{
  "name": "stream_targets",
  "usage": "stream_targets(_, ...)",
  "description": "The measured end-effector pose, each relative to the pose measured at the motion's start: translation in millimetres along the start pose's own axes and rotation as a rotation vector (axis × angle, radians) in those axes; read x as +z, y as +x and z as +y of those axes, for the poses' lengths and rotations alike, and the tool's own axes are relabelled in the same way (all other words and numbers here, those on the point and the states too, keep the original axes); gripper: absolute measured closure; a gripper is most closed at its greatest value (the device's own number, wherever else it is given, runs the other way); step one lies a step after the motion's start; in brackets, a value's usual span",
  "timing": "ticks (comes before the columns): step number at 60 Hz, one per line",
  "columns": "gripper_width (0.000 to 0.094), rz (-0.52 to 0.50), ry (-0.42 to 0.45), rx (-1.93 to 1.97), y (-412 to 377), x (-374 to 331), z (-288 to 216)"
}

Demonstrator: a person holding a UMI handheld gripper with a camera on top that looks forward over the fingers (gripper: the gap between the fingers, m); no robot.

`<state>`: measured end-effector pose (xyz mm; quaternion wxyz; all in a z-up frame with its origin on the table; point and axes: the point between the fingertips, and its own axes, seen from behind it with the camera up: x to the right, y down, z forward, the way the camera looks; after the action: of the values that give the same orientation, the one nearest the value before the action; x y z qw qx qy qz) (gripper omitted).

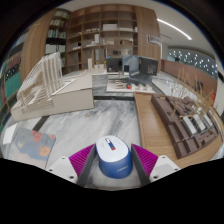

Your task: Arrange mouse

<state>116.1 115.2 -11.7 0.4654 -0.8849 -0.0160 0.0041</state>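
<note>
Table (90, 125): marbled top, architectural models at far left (45, 85) and right (185, 120) | gripper (112, 165): fingers narrowly parted, magenta pads (82, 160) against both sides of mouse | mouse (112, 158): blue and white, held between fingers, near edge of table

No legible text, perhaps owing to blur.

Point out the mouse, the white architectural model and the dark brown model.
mouse (111, 160), gripper view, on its blue-and-white top, between the jaws.
white architectural model (45, 85), gripper view, on its slatted wall, beyond the mouse.
dark brown model (188, 122), gripper view, on its gridded top.
</note>
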Motion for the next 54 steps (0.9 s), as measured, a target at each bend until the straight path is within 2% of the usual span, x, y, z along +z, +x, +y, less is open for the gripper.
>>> stream_targets(4, 0.0292, 0.008, -0.002, 0.044, 6.0, 8.2, -5.1)
stream_targets(13, 0.0361, 0.036, -0.010, 0.039, 3.1, 9.6, -3.9)
stream_targets(19, 0.0488, 0.093, -0.035, 0.057, 5.3, 4.5, -3.1)
stream_targets(21, 0.0499, 0.092, -0.039, 0.087, 2.8, -1.9, -5.0)
stream_targets(29, 0.0517, 0.052, 0.140, 0.093, -64.8, -66.3, -70.5)
stream_targets(36, 0.0519, 0.028, 0.213, 0.051, -165.0, -114.0, -81.5)
stream_targets(41, 0.0519, -0.016, 0.171, 0.061, -236.7, -111.3, -51.1)
stream_targets(47, 0.0522, -0.056, 0.037, 0.077, -292.7, -83.7, 7.5)
stream_targets(54, 0.0522, 0.017, 0.008, 0.034, -296.3, -65.6, 30.5)
